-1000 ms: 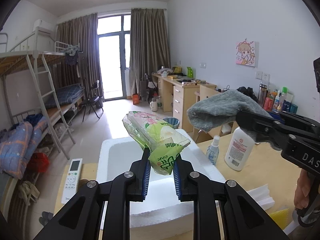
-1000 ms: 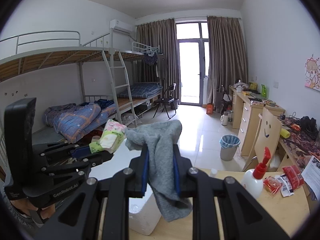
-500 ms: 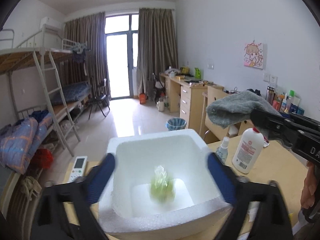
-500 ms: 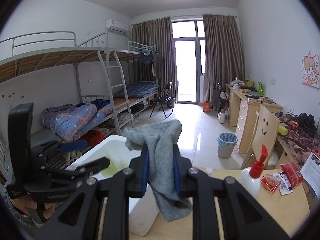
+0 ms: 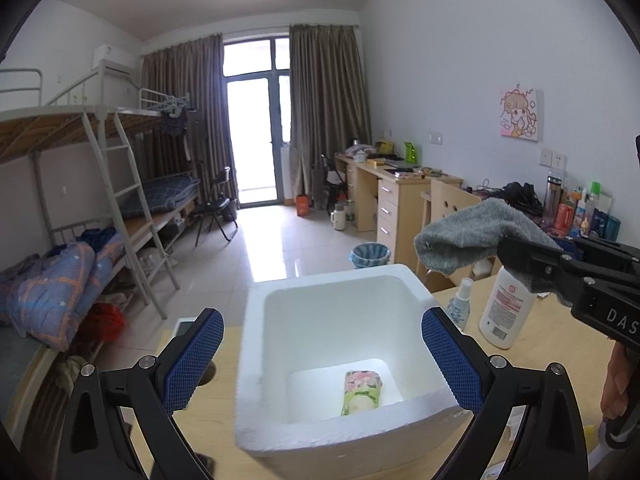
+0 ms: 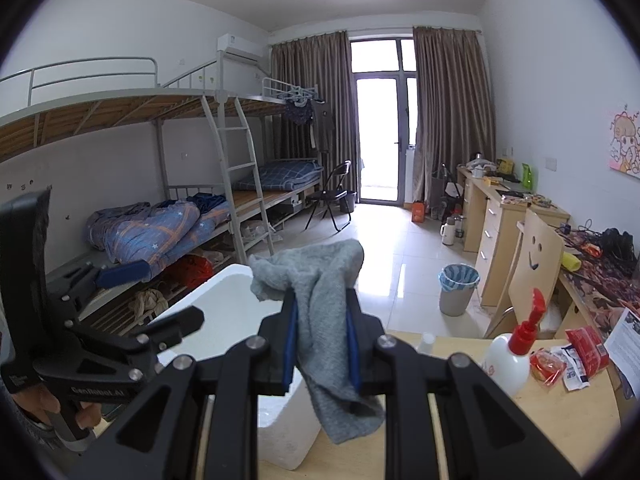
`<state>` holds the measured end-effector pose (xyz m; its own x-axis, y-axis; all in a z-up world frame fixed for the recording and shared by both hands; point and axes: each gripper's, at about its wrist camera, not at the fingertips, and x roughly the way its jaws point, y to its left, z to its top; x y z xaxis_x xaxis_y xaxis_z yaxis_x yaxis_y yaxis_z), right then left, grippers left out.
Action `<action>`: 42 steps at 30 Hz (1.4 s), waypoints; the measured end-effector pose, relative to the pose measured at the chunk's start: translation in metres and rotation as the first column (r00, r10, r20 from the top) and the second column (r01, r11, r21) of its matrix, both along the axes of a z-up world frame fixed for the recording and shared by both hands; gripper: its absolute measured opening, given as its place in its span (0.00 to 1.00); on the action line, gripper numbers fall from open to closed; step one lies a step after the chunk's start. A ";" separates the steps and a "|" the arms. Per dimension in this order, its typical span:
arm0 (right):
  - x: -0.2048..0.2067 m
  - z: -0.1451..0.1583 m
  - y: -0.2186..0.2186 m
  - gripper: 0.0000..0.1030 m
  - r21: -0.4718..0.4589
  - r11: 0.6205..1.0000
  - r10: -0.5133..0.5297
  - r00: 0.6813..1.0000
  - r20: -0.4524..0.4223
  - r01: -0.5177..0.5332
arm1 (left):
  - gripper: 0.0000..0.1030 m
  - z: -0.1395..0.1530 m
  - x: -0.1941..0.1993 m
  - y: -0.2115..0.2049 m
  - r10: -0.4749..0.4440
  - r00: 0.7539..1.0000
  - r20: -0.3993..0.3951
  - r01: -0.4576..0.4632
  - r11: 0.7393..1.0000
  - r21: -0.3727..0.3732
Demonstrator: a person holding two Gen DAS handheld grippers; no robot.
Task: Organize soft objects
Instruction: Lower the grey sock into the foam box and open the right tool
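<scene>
1. Done: tissue pack lies inside foam box, lower centre; left gripper spread apart, empty.
2. Left: grey towel, clamped in right gripper, remains outside the box.

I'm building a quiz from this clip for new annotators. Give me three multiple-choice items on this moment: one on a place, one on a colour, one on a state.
1. Where is the tissue pack?
A. on the floor of the foam box
B. on the desk beside the box
C. between the left tongs

2. What colour is the cloth in the right tongs?
A. red
B. grey
C. yellow

3. How do the left tongs stand?
A. shut on the pack
B. shut on nothing
C. wide open

Answers: 1 A, the pack lies flat inside the box. 2 B, grey fabric drapes over both pads. 3 C, the blue pads sit far apart with nothing between them.
</scene>
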<state>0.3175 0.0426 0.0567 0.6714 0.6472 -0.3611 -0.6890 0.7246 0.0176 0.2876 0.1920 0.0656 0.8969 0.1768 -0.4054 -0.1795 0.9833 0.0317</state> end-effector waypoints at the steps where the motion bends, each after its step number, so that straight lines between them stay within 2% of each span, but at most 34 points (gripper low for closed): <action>1: 0.000 0.001 0.001 0.24 -0.002 1.000 0.004 1.000 0.000 -0.004 | 0.98 0.001 -0.002 0.001 0.005 1.000 0.003 -0.005 1.000 0.003; 6: -0.002 0.002 0.008 0.24 -0.013 1.000 0.022 1.000 0.007 -0.022 | 0.99 0.005 -0.015 0.004 0.048 0.998 0.029 -0.049 0.998 0.025; 22: -0.008 -0.005 0.045 0.24 -0.037 0.994 0.103 0.994 -0.022 -0.104 | 0.99 0.009 -0.051 0.032 0.173 0.983 0.059 -0.175 0.984 0.021; 34: 0.000 -0.012 0.057 0.27 -0.058 0.994 0.091 0.994 -0.054 -0.094 | 0.99 0.006 -0.059 0.041 0.193 0.979 0.065 -0.194 0.981 0.016; 35: -0.001 -0.012 0.059 0.33 -0.063 0.994 0.089 0.995 -0.055 -0.092 | 0.99 0.006 -0.058 0.041 0.194 0.979 0.066 -0.195 0.981 0.020; 38: -0.003 -0.011 0.064 0.63 -0.067 0.994 0.088 0.995 -0.051 -0.091 | 0.99 0.006 -0.061 0.044 0.199 0.977 0.070 -0.200 0.980 0.012; 42: -0.004 -0.010 0.063 0.84 -0.076 0.995 0.056 0.998 -0.037 -0.059 | 0.99 0.007 -0.063 0.046 0.201 0.977 0.074 -0.202 0.979 0.003</action>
<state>0.3134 0.1056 0.0471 0.6201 0.6535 -0.4340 -0.7294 0.6840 -0.0123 0.2241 0.2380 0.0724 0.8696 0.3608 -0.3372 -0.3762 0.9263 0.0210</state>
